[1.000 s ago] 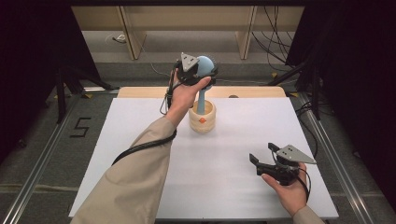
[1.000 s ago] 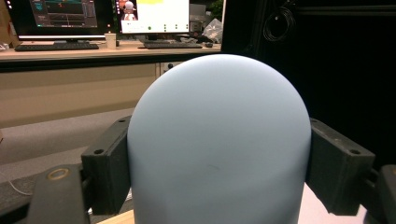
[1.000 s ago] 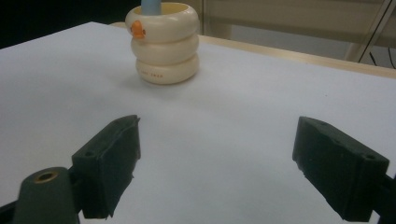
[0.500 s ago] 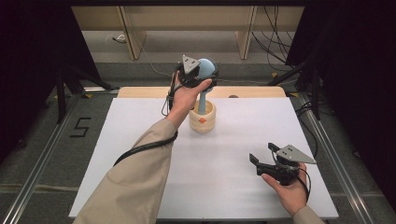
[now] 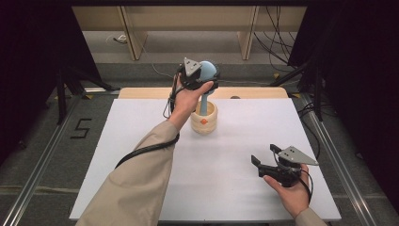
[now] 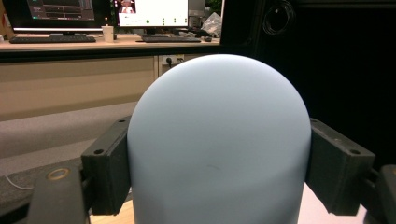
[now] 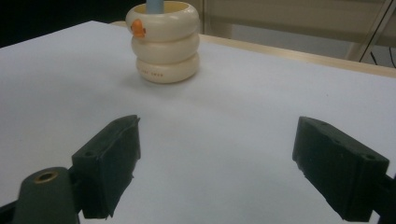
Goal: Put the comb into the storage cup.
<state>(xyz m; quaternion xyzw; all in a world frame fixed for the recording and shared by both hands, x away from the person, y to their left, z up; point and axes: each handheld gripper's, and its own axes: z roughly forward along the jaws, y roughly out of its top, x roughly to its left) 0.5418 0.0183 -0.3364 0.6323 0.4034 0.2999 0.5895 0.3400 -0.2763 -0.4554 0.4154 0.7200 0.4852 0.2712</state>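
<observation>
Left side of the high view: a tan sleeve (image 5: 136, 183) reaches forward across the white bench (image 5: 141, 141) to the far middle. The left gripper (image 5: 203, 77) is raised above the bench there, jaws closed from both sides on the rounded head of a pale blue pestle (image 5: 207, 71). In the left gripper view the blue dome (image 6: 219, 140) sits squarely between the two black jaws, both pads pressed flat to its sides, jaws standing fairly wide because the head is broad.

Middle: the pestle's stem runs down from the head into a cream ribbed pot (image 5: 204, 120), three stacked rings with a small orange mark on the front. The pot stands upright on the bench, near the far wooden edge (image 5: 254, 92), directly beneath the left gripper. Whether the stem touches the pot's bottom cannot be told.

Right side: the right gripper (image 5: 266, 156) is held low over the near right of the bench, well apart from the pot. Its jaws are spread wide with nothing between them; in the right gripper view they frame bare white surface, the pot (image 7: 165, 44) beyond and left of centre.
</observation>
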